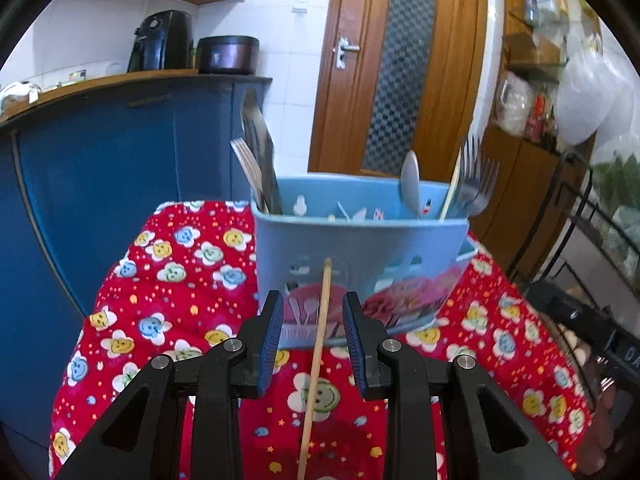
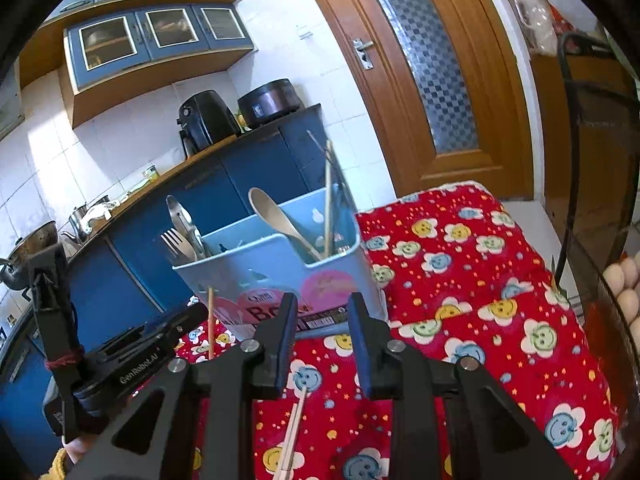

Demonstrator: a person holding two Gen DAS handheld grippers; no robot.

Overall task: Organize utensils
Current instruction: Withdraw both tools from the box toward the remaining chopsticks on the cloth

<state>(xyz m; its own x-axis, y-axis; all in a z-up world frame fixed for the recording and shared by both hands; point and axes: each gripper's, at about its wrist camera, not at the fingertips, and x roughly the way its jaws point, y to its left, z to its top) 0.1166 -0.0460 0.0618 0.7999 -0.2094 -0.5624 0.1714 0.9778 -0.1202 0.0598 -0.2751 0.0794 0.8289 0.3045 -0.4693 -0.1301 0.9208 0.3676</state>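
A light blue utensil holder (image 1: 360, 248) stands on the red flowered cloth (image 1: 168, 304), with forks, spoons and a chopstick upright in its compartments. It also shows in the right wrist view (image 2: 276, 264), with a wooden spoon (image 2: 280, 224) inside. My left gripper (image 1: 313, 320) is open; a wooden chopstick (image 1: 316, 360) runs between its fingers, tip up toward the holder, touching neither pad. My right gripper (image 2: 322, 320) is open and empty in front of the holder. Another chopstick (image 2: 294, 432) lies on the cloth below it. The left gripper (image 2: 172, 332) shows at the left there.
A blue kitchen counter (image 1: 120, 152) with an air fryer (image 1: 160, 40) and a cooker (image 1: 228, 54) stands behind on the left. A wooden door (image 1: 400, 68) is behind the holder. A black wire rack (image 1: 580, 240) stands at the right, with eggs (image 2: 624, 284) beside it.
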